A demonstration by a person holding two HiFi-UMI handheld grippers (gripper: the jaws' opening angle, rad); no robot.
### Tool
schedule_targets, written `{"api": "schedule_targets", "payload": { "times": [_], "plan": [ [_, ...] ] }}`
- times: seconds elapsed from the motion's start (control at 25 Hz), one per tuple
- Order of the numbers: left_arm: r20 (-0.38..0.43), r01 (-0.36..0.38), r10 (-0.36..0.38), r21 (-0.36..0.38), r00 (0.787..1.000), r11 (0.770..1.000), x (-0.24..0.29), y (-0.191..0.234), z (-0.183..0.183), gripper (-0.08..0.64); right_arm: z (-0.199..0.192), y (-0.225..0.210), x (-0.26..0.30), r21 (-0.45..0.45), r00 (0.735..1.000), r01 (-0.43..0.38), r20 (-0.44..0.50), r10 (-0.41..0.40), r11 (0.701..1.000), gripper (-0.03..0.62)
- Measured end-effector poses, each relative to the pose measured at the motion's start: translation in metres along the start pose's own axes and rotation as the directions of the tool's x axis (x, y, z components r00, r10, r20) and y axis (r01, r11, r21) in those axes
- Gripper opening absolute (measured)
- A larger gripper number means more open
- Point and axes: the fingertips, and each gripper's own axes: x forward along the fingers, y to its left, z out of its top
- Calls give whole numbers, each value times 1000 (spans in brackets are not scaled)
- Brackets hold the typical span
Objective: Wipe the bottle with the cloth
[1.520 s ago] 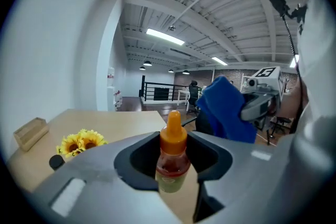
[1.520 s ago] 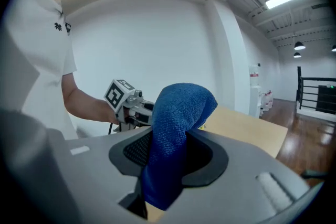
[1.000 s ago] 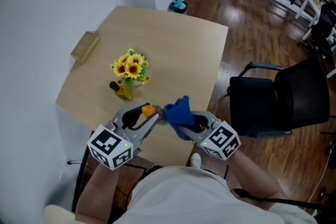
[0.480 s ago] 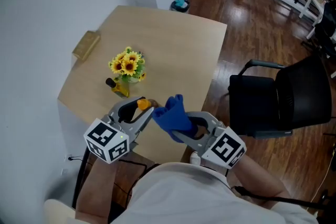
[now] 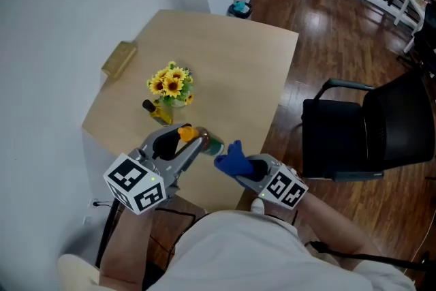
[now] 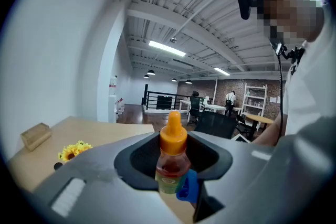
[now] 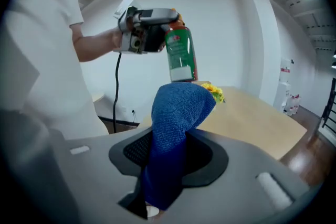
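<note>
My left gripper (image 5: 194,141) is shut on a bottle (image 5: 206,143) with an orange cap (image 5: 187,133) and a green label, held over the table's near edge. In the left gripper view the bottle (image 6: 170,162) stands between the jaws, with the cloth (image 6: 188,187) showing at its lower right. My right gripper (image 5: 243,165) is shut on a blue cloth (image 5: 230,157) just right of the bottle's base. In the right gripper view the cloth (image 7: 176,123) rises from the jaws, its top right under the bottle (image 7: 180,55). Whether they touch I cannot tell.
The wooden table (image 5: 231,65) carries a bunch of sunflowers (image 5: 170,84), a small dark-capped bottle (image 5: 157,112) and a wooden block (image 5: 118,58) at its left edge. A black office chair (image 5: 368,133) stands to the right on the wood floor.
The right gripper has drawn the cloth down and to the right, off the bottle's side. The bottle's green body now shows. The left gripper has barely moved.
</note>
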Motion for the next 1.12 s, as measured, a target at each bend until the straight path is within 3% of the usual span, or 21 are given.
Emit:
{"api": "schedule_targets", "payload": {
  "times": [0.12, 0.24, 0.36, 0.48, 0.56, 0.68, 0.8, 0.88, 0.96, 1.12],
  "plan": [
    [-9, -13, 13, 19, 1000, 1000, -8, -4, 0, 156, -2, -20, -22, 37, 999, 53, 9, -53, 998, 156],
    [-29, -1, 2, 36, 1000, 999, -15, -9, -4, 156, 59, -40, -52, 15, 985, 112, 131, -113, 994, 156],
    [-43, 21, -19, 41, 999, 999, -18, -17, -10, 156, 131, -36, -69, -85, 966, 113, 243, -90, 990, 156],
    [-47, 40, -38, 43, 998, 998, -19, -26, -14, 156, 160, -24, -64, -136, 963, 76, 267, -38, 988, 156],
    [-43, 50, -49, 39, 998, 998, -21, -29, -15, 156, 153, -20, -49, -123, 968, 60, 248, -28, 991, 156],
    [-29, 50, -49, 27, 998, 998, -27, -28, -12, 156, 109, -26, -21, -30, 983, 35, 182, -29, 999, 156],
    [-17, 44, -44, 25, 999, 999, -33, -25, -9, 156, 51, -34, 10, 102, 997, 5, 79, -13, 995, 156],
    [-12, 42, -42, 27, 999, 999, -37, -22, -7, 156, 27, -35, 25, 216, 999, -10, 47, 0, 976, 156],
    [-6, 42, -42, 24, 999, 999, -39, -19, -7, 156, 21, -28, 34, 277, 999, -32, 45, 20, 960, 156],
    [-9, 42, -41, 34, 999, 999, -34, -9, -11, 156, 35, 4, 42, 298, 991, -127, 87, 105, 946, 156]
  ]
}}
